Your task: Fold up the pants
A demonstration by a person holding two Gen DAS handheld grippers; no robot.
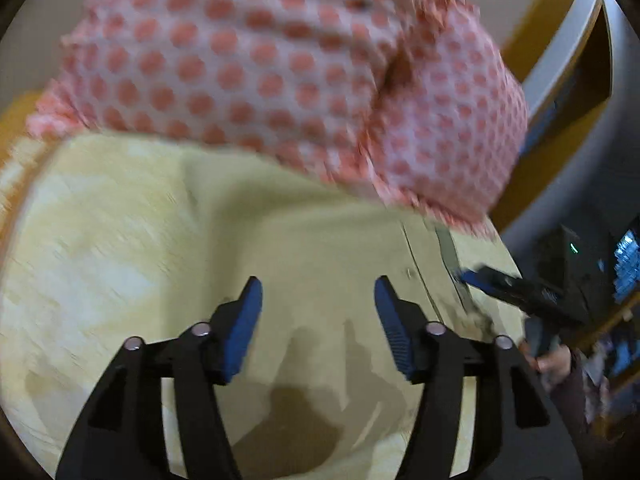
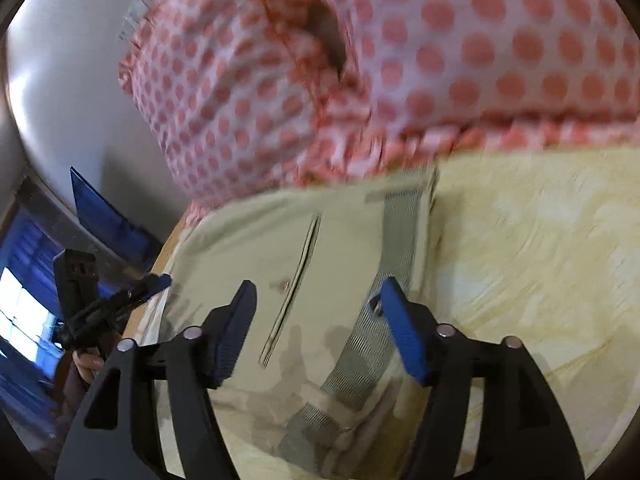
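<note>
Jaws of both grippers stand wide apart and grip nothing, the left gripper and the right gripper each hovering above beige pants spread flat on a yellow bedspread. From the right wrist view, the grey mesh waistband and a slit pocket lie directly under and between the blue pads. A pillow with coral dots sits beyond the pants, touching their far edge.
</note>
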